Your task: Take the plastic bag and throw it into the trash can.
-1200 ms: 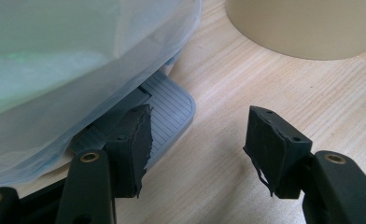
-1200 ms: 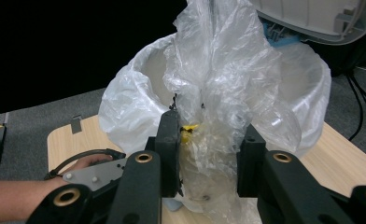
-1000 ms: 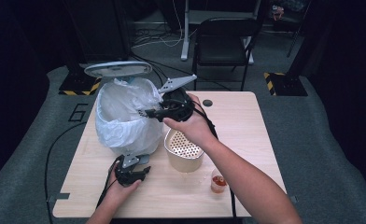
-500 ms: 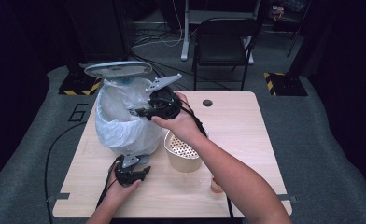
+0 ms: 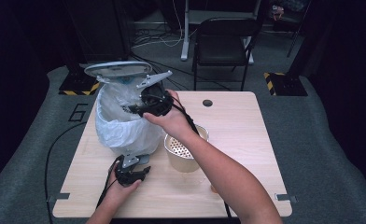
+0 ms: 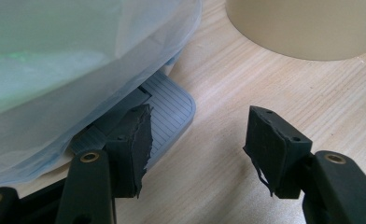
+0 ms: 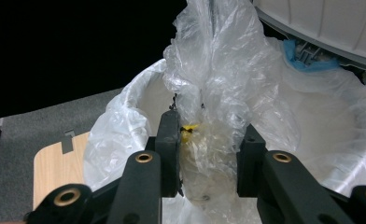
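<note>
A pedal bin (image 5: 120, 128) lined with a white bag stands at the table's left, its grey lid (image 5: 118, 69) raised. My right gripper (image 5: 129, 108) hangs over the bin's mouth, shut on a crumpled clear plastic bag (image 7: 214, 88) with a yellow scrap inside; the plastic bulges between the jaws of the right gripper (image 7: 209, 154). My left gripper (image 5: 135, 164) lies low at the bin's front. In the left gripper view, the left gripper (image 6: 195, 149) has its jaws apart over bare wood, and its left pad (image 6: 141, 144) rests on the grey ribbed pedal (image 6: 169, 105).
A beige perforated cup (image 5: 183, 151) stands just right of the bin, with my right forearm crossing above it; its wall (image 6: 307, 28) rises beyond the left gripper. A black chair (image 5: 225, 42) and cables sit on the floor behind the wooden table (image 5: 246, 126).
My right gripper has carried the clear plastic leftward, from above the beige cup's side to over the bin's mouth. The left hand has stayed at the pedal.
</note>
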### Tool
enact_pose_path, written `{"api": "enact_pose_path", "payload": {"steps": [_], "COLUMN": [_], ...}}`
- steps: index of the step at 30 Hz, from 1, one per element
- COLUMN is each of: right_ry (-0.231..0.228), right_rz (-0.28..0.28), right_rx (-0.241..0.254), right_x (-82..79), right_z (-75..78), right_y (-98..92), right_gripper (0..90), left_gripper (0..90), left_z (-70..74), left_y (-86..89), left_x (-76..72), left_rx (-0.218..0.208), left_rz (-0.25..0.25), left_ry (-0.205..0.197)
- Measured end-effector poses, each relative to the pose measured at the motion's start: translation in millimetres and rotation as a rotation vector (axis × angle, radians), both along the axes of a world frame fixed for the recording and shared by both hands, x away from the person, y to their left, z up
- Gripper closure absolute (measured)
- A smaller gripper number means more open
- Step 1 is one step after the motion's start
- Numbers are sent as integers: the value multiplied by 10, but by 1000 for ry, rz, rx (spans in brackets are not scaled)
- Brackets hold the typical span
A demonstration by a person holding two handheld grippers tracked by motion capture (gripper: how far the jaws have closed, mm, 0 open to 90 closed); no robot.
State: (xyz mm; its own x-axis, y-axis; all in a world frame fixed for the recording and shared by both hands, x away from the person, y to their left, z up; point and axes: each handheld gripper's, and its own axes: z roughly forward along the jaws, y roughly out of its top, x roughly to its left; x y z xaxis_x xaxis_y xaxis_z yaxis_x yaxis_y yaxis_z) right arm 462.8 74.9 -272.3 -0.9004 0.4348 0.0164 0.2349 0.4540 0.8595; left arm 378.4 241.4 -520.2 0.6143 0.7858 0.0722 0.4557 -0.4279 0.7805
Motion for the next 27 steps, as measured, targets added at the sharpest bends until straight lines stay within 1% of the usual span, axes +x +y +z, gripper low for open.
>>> {"api": "enact_pose_path", "payload": {"steps": [3,4,6,7,15,16,17,18,19,20,23,27], "right_ry": [4,4,5,8,11,8,4,8,8,6,6,4], "right_rz": [-6,-9,-16,-20,-47,-45,-47,-50,-53,-54,-61,-71], "right_rx": [1,2,2,2,-7,-8,-9,-9,-12,-16,-25,-36], "right_x": [26,36,56,69,152,165,178,187,199,210,238,266], "right_z": [-9,-11,-18,-25,-66,-71,-79,-87,-97,-107,-140,-167], "right_y": [35,43,60,70,111,118,128,140,153,167,216,278], "right_gripper": [692,692,692,692,692,691,691,691,691,691,691,691], "left_gripper": [409,409,409,409,409,409,409,409,409,409,409,409], "left_z": [0,-5,-4,-1,-3,2,2,1,-2,4,1,3], "left_y": [1,-6,-6,-4,-7,-1,-1,-1,-6,2,-1,2], "left_x": [1,-3,-4,-4,-4,-2,-2,-2,-4,-2,-3,-2], "left_rx": [-1,-16,-17,-11,-15,-3,-2,-3,-14,0,-7,-2], "left_rz": [0,1,0,-1,1,1,0,0,0,-2,-1,-5], "left_ry": [0,9,11,13,12,4,4,5,12,7,9,8]}}
